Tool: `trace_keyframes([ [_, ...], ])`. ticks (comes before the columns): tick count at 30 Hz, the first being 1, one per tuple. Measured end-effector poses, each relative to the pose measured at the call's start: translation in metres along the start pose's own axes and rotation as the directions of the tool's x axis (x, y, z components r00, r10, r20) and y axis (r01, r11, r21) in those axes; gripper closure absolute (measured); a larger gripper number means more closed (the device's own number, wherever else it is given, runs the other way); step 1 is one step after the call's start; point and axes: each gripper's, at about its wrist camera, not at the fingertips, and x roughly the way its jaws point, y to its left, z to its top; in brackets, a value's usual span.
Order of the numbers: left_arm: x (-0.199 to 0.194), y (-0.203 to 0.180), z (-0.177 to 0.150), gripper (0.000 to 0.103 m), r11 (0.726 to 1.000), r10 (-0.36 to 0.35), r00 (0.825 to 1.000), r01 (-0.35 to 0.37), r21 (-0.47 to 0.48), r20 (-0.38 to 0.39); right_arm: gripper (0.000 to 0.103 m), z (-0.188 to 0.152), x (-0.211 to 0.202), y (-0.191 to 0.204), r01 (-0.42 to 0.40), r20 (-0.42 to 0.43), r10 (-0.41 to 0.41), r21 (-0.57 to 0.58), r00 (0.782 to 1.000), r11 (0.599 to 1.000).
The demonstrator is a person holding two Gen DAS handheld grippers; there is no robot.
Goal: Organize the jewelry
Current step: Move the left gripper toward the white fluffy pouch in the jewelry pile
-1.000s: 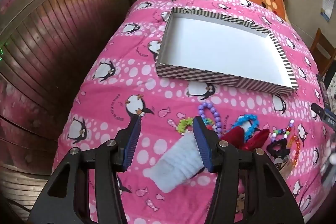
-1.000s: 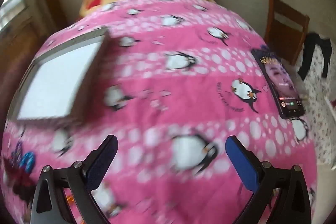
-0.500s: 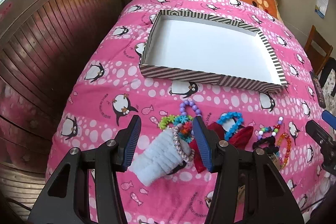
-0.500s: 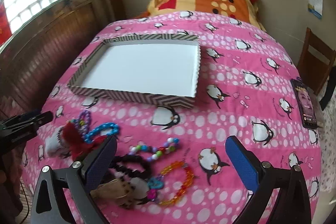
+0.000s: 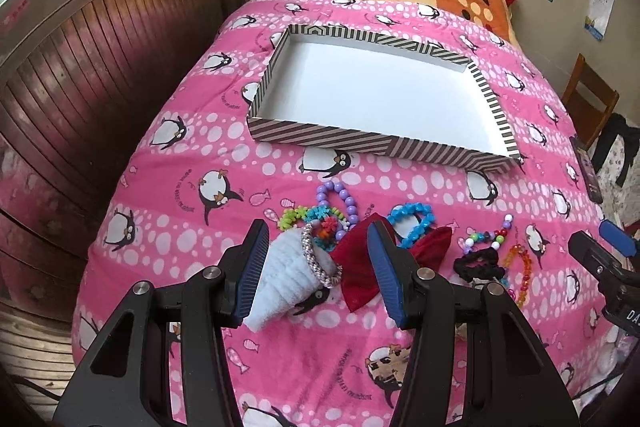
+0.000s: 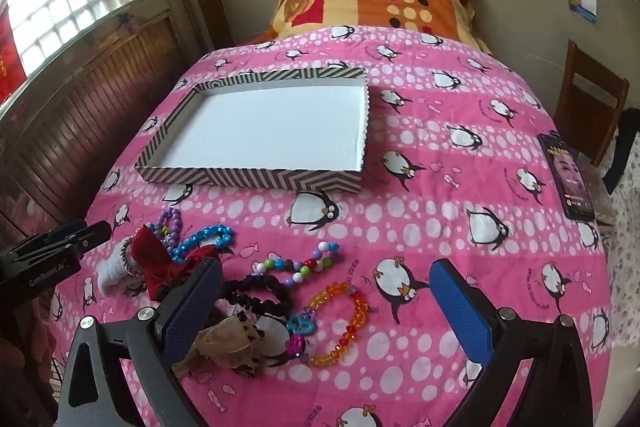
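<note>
The striped box (image 6: 256, 183) lies open and empty on the pink bedspread (image 6: 440, 187), its white floor bare, presumably as the container for the jewelry. All pieces lie loose on the bedspread on the near side of the box: purple bead bracelet (image 5: 340, 199), blue bead bracelet (image 6: 204, 241), red velvet bow (image 5: 360, 275), white fluffy band (image 5: 288, 287), mixed bead string (image 6: 300, 265), black scrunchie (image 6: 256, 293) and orange bead bracelet (image 6: 344, 323). The left tool (image 5: 318, 271) hangs over the white fluffy band and bow, spread, pinching nothing. The right tool (image 6: 324, 303) hangs over the scrunchie and orange bracelet, also spread wide and empty, so sorting appears not yet begun
</note>
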Motion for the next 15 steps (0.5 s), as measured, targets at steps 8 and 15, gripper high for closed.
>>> trace_keyframes([
  [8,-0.006,0.001,-0.004,0.052,1.0,-0.017,1.0,0.017,-0.001,-0.004,0.001,-0.003,-0.006,-0.007,-0.014,0.014,0.013,0.022,1.0,1.0],
  [15,-0.009,0.0,-0.007,0.052,1.0,-0.01,1.0,0.01,-0.003,-0.018,0.001,-0.004,-0.006,-0.012,-0.024,0.01,0.024,0.035,1.0,0.999],
])
